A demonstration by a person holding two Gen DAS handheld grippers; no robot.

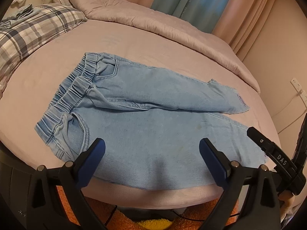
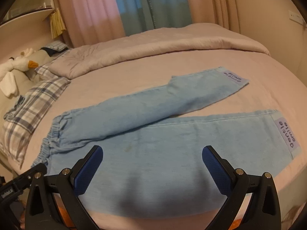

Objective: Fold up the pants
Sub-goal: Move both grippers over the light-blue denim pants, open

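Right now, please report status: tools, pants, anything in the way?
Left tool open, right tool open, both over near leg. Pants flat on bed, unfolded, legs spread apart. Nothing in the way.

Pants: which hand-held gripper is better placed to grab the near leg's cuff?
Right. The right hand-held gripper hangs open nearer the labelled cuff; the left sits toward the waistband.
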